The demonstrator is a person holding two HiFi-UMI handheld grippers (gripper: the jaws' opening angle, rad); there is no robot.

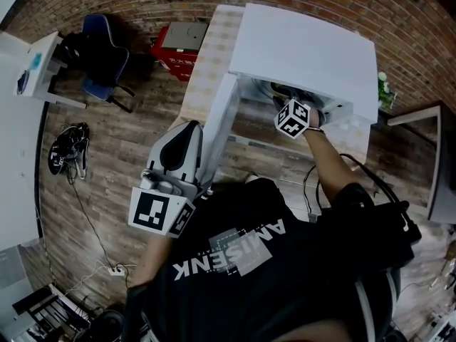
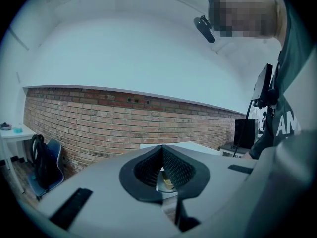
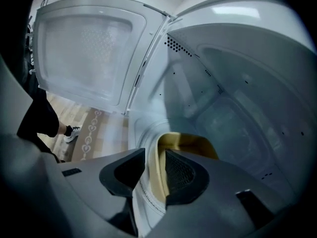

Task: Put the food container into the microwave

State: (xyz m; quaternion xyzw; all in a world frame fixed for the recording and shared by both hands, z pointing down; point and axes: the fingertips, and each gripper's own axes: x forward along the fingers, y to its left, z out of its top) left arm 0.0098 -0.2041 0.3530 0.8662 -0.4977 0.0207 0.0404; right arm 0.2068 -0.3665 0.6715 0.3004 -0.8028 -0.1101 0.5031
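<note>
The white microwave [image 1: 306,48] stands on a table with its door [image 1: 217,130] swung open to the left. My right gripper [image 1: 292,116] reaches into the cavity. In the right gripper view it [image 3: 156,165] is shut on the rim of the food container [image 3: 185,142], white outside and yellowish inside, held low over the cavity floor [image 3: 233,128]. The open door [image 3: 89,48] shows at the upper left there. My left gripper [image 1: 182,137] hangs near my body beside the door, shut [image 2: 162,155] with nothing in it and pointing at a brick wall.
The table [image 1: 206,55] carries a pale patterned cloth. A blue chair [image 1: 100,55] and a red box [image 1: 178,45] stand by the brick wall. Cables [image 1: 68,148] lie on the wooden floor at the left. A dark side table [image 1: 420,120] is at the right.
</note>
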